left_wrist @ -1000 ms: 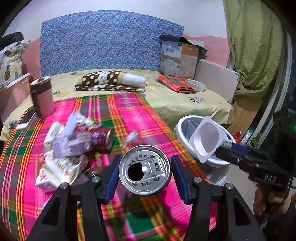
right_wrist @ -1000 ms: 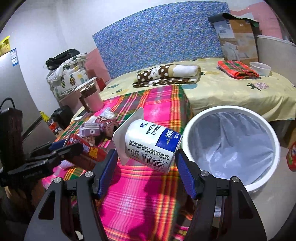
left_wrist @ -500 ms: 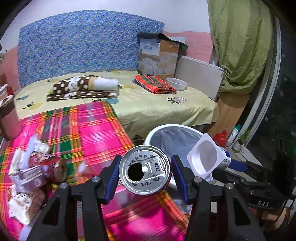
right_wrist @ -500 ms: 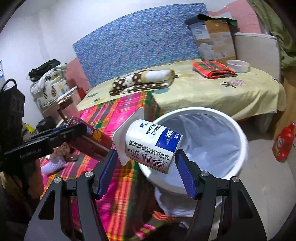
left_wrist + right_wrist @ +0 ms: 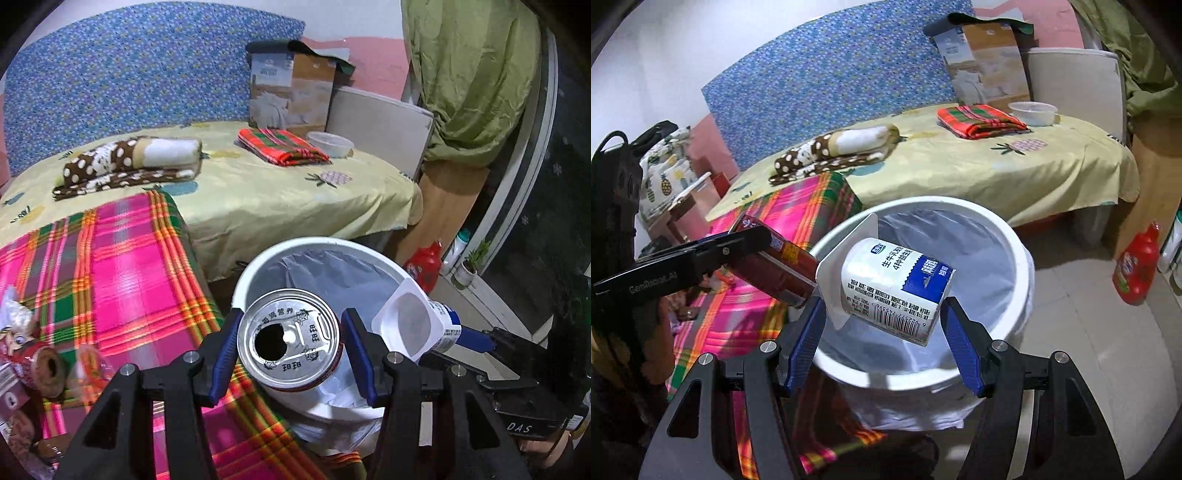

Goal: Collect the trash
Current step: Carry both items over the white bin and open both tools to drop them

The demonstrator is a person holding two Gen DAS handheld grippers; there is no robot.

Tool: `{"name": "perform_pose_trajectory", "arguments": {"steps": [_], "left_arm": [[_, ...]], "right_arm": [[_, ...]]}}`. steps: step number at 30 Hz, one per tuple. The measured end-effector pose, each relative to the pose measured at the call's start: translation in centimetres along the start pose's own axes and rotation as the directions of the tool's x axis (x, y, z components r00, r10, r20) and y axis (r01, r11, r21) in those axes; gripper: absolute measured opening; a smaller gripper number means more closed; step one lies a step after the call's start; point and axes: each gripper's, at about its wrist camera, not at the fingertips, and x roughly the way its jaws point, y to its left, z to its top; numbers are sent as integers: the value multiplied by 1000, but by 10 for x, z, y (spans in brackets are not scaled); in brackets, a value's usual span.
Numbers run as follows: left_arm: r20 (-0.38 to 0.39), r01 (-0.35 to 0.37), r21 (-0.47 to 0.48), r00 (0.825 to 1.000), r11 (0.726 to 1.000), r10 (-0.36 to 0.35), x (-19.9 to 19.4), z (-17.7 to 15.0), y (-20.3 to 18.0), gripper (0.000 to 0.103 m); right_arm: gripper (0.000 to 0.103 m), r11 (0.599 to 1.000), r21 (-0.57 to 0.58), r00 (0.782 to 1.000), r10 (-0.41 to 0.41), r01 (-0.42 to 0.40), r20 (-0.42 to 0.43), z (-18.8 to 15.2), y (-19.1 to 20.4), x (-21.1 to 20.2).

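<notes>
Left tool (image 5: 290, 341) grips a drink can (image 5: 288, 339), right tool (image 5: 882, 328) a yogurt cup (image 5: 895, 286), both over the lined bin's rim (image 5: 1019, 243).

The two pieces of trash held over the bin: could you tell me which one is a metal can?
The can in the left gripper; the right gripper holds a white plastic yogurt cup.

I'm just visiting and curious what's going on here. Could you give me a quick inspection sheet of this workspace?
Surface: pink plaid cloth covering a table beside the bin.
Job's things: red drink can with silver top; white and blue yogurt cup; white round bin with plastic liner.
Clutter: crumpled wrappers and a second can on the cloth.
Grippers: left gripper shut on the can; right gripper shut on the cup, over the bin.
Cables: nothing seen.
Surroundings: yellow-sheeted bed, cardboard box, red bottle.
</notes>
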Motion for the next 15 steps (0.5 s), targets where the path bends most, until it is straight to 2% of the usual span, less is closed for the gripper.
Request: {"name": "perform_pose_trajectory", "arguments": {"steps": [11, 15], "left_arm": [[-66, 2, 6, 998, 1000, -2, 27, -3, -7, 56], [-60, 2, 5, 998, 1000, -2, 28, -3, -6, 57]], "right_arm": [[66, 998, -17, 997, -63, 63, -54, -4, -13, 9], [67, 997, -26, 995, -71, 69, -74, -4, -14, 12]]}}
